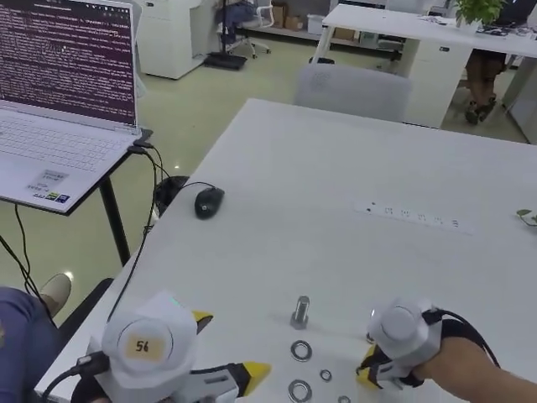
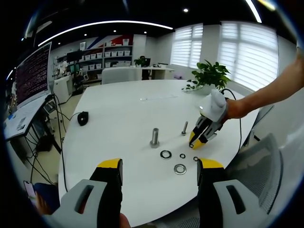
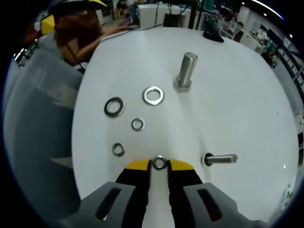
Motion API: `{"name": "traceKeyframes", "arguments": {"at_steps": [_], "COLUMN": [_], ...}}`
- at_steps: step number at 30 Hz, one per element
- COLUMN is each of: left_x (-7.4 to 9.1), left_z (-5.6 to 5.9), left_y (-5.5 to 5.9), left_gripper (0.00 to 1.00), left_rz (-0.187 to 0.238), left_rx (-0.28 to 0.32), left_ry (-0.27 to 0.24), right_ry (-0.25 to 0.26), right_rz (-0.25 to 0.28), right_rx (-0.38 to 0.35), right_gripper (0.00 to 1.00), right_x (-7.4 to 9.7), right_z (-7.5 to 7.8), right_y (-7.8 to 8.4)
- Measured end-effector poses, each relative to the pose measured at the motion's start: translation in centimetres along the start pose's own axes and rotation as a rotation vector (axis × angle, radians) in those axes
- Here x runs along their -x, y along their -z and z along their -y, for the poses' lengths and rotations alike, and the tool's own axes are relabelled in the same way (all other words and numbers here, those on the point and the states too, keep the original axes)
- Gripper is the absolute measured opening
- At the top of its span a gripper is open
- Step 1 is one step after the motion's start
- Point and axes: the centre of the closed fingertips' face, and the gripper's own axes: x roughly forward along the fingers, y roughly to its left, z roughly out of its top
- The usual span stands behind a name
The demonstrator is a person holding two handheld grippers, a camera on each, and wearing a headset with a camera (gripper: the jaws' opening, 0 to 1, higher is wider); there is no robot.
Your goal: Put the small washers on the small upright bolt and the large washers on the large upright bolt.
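While 1 small washer point(image 3: 159, 162) is pinched in the right gripper point(image 3: 159, 166) near the small bolt point(image 3: 219, 159), none is judged threaded yet. 2 small washers point(image 3: 137, 124) and 2 large washers point(image 3: 153, 95) are left on the table point(image 3: 237, 104) by the large bolt point(image 3: 186, 70). The left gripper point(image 2: 159, 164) is held open.

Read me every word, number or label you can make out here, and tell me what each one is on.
"56": yellow round sticker on the left claw.
Laptop screen text: too small to read.
Laptop stickers: too blurred to read.
Marks on the white strip on the table: too small.
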Motion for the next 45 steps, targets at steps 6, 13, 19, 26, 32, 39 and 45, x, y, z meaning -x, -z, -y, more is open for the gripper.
{"name": "traceKeyframes", "arguments": {"at_steps": [6,13,19,26,32,39,45], "left_x": [0.1,0.1,0.1,0.1,-0.2,-0.2,-0.1], "left_z": [-0.1,0.1,0.1,-0.1,0.1,0.4,0.7], "left_y": [0.0,0.2,0.2,0.0,-0.4,-0.8,-0.8], "left_gripper": [0.63,0.63,0.63,0.63,0.63,0.63,0.63], "left_rz": [-0.001,-0.003,-0.003,-0.001,0.009,0.012,0.010], "left_rx": [-0.002,0.003,0.003,-0.001,-0.002,-0.017,-0.025], "left_ry": [-0.001,-0.002,-0.002,-0.001,0.004,0.021,0.032], "right_ry": [-0.012,-0.020,-0.018,-0.022,0.000,0.005,0.013], "right_rz": [-0.016,-0.044,-0.042,-0.054,-0.028,-0.005,-0.024], "right_rx": [0.017,0.038,0.037,0.051,0.012,-0.054,-0.015], "right_gripper": [0.16,0.16,0.16,0.15,0.14,0.14,0.14], "right_x": [0.0,0.0,0.1,0.1,0.2,0.1,0.0], "right_z": [0.0,0.0,-0.1,-0.1,-0.1,0.1,-0.1], "right_y": [0.0,0.2,0.1,0.4,0.4,0.3,0.2]}}
